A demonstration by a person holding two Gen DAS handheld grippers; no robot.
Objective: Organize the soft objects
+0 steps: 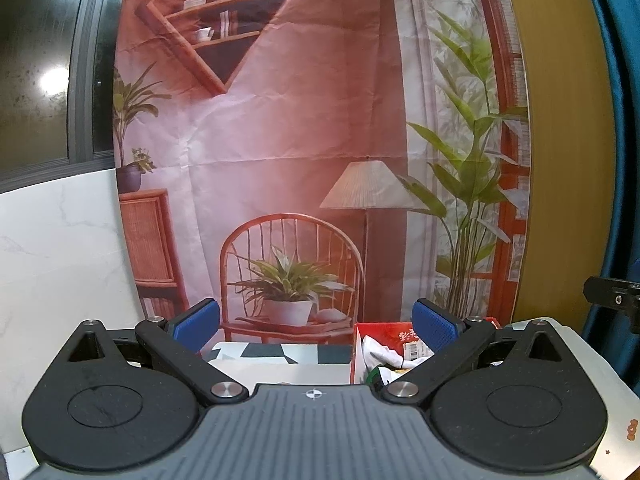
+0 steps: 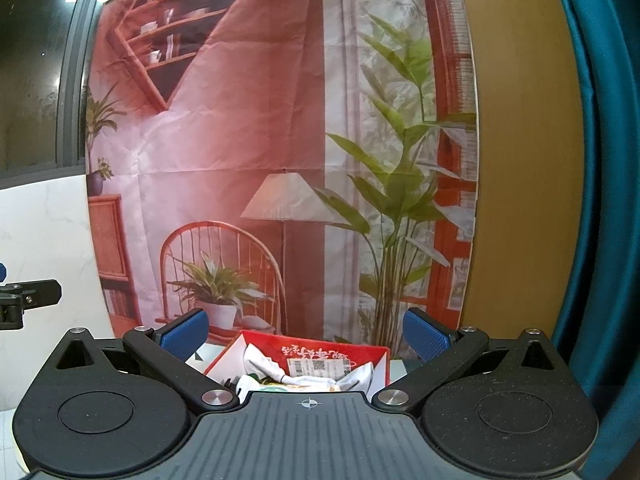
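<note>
Inside the red cardboard box [image 2: 376, 364], crumpled white fabric pieces [image 2: 264, 364]: light, limp, best pinched at a raised fold. Left gripper [image 1: 316, 320] and right gripper [image 2: 306, 332] gape wide, empty.

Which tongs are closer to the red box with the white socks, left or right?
Right, probably. The right tongs point straight over the red box, which sits centered between their tips. From the left tongs, the box lies off toward their right tip.

The left gripper [image 1: 316, 324] hung with its blue pads [image 1: 198, 322] spread wide, empty; at lower right of the frame a red box [image 1: 382, 330] held crumpled white cloth [image 1: 380, 354], printed backdrop [image 1: 300, 140] behind
</note>
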